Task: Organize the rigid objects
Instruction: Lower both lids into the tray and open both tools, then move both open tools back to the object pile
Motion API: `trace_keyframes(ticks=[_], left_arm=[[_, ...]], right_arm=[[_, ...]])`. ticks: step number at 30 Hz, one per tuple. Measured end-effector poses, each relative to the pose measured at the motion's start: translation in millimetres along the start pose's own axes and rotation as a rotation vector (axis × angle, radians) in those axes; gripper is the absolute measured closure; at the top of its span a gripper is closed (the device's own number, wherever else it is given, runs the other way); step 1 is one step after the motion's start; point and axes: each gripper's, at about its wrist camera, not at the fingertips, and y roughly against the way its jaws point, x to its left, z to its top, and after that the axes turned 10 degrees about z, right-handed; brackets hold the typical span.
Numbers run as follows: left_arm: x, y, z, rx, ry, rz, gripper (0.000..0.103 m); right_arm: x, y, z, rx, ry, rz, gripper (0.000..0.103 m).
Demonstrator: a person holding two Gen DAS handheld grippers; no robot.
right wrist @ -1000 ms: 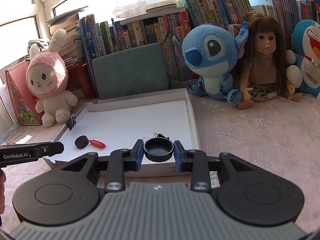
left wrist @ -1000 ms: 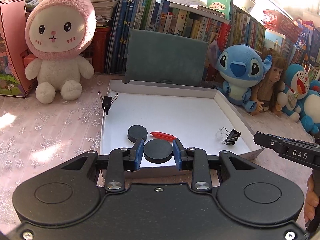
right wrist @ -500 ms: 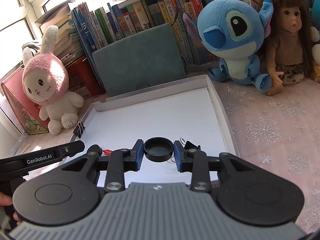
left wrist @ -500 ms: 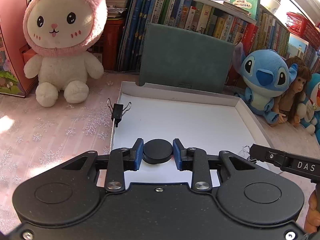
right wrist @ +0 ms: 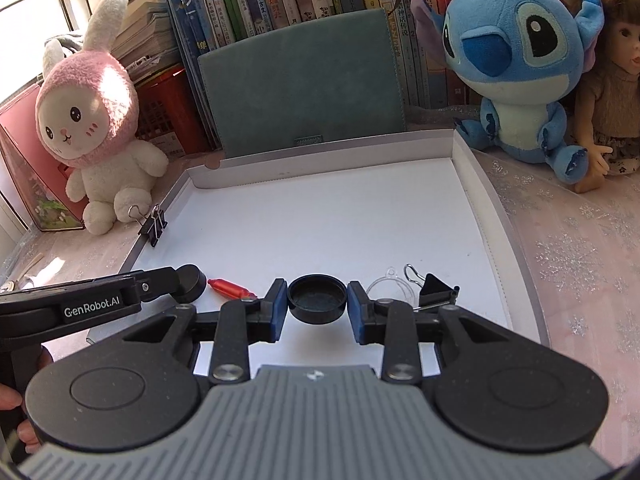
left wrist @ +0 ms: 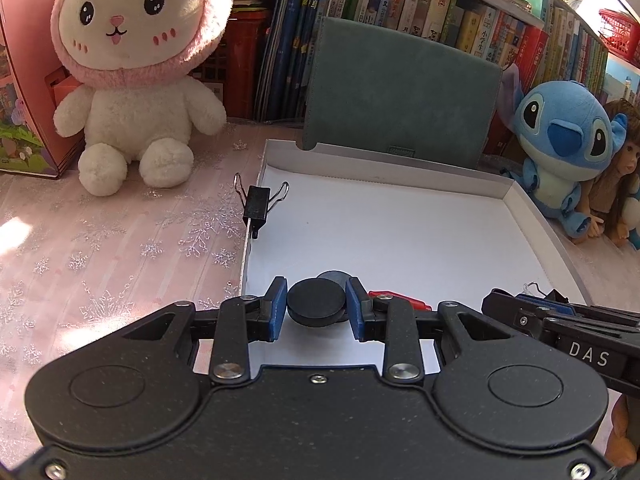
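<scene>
Left gripper (left wrist: 316, 306) clamped on black disc (left wrist: 316, 303); right gripper (right wrist: 317, 306) clamped on open cap (right wrist: 317, 298); both over white tray (right wrist: 482, 216), near front edge.

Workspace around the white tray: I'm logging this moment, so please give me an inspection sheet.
Surface: pink snowflake-patterned tablecloth under a shallow white cardboard tray.
Job's things: black round solid disc in the left tool; black round hollow cap in the right tool; second black disc, small red plastic piece and clear plastic piece lie in the tray.
Clutter: one black binder clip on the tray's left wall, another lies inside.
Grippers: both shut on their items.
Cables: nothing seen.
Surroundings: pink rabbit plush, blue plush, doll, green folder, books.
</scene>
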Motion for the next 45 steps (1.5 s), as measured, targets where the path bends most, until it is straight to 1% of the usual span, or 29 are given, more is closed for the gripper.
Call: trace_keyframes(ticks=[8,16,21,23,24,26,27,28,32,34,36,37,38,42,45], left_arm=[[-4.5,-6.4,-3.4,-0.009,-0.020,0.018,0.073],[-5.9,-8.5,-4.5,-0.029,-0.026,0.012,0.073],[-8.7,-9.9,-3.9,-0.033,-0.029,-0.006,0.073],[-10.4,-9.9,-4.0,-0.037,-0.034,-0.004,0.073],[-11.0,-9.8,-4.1,-0.040,-0.036,-0.003,0.073],[-11.9,-9.7,-4.3,-0.040,-0.040,-0.005,0.067],[-12.2,-9.4,-4.5,-0.039,-0.042,-0.008,0.064],[-12.5,-8.7,-4.9,-0.041,-0.043,-0.011,0.061],[-13.4,-2.8,-7.0,-0.056,-0.053,-0.014,0.050],[-12.7,2.8,-8.8,-0.070,-0.056,-0.017,0.046],[-11.9,8.4,-11.1,-0.081,-0.058,-0.021,0.039],[-11.3,12.0,-12.7,-0.086,-0.059,-0.027,0.033],[-10.8,15.3,-14.1,-0.091,-0.060,-0.035,0.029],[-8.9,30.6,-20.7,-0.113,-0.063,-0.063,0.024],[-6.7,41.7,-25.4,-0.127,-0.060,-0.077,0.023]], right_arm=[[-5.2,-5.2,-0.9,0.005,0.004,-0.033,0.066],[-7.6,-9.8,-3.6,0.006,0.014,-0.053,0.066],[-7.8,-10.2,-3.8,0.002,0.023,-0.060,0.065],[-8.4,-10.0,-4.6,-0.003,0.022,-0.057,0.061],[-8.8,-9.8,-4.9,-0.005,0.022,-0.056,0.061],[-8.9,-9.0,-5.6,-0.009,0.022,-0.055,0.060],[-9.2,-8.4,-5.9,-0.011,0.020,-0.054,0.056],[-9.6,-7.6,-6.1,-0.013,0.017,-0.051,0.049],[-9.9,-3.8,-7.8,-0.024,0.017,-0.044,0.045],[-9.2,-0.2,-10.1,-0.035,0.034,-0.045,0.034],[-8.3,5.0,-12.9,-0.051,0.052,-0.043,0.032],[-8.2,7.4,-14.0,-0.055,0.058,-0.042,0.030],[-8.2,9.4,-14.9,-0.059,0.061,-0.040,0.029],[-8.0,21.9,-19.1,-0.097,0.067,-0.025,0.020],[-6.6,33.3,-23.0,-0.125,0.083,-0.013,0.018]])
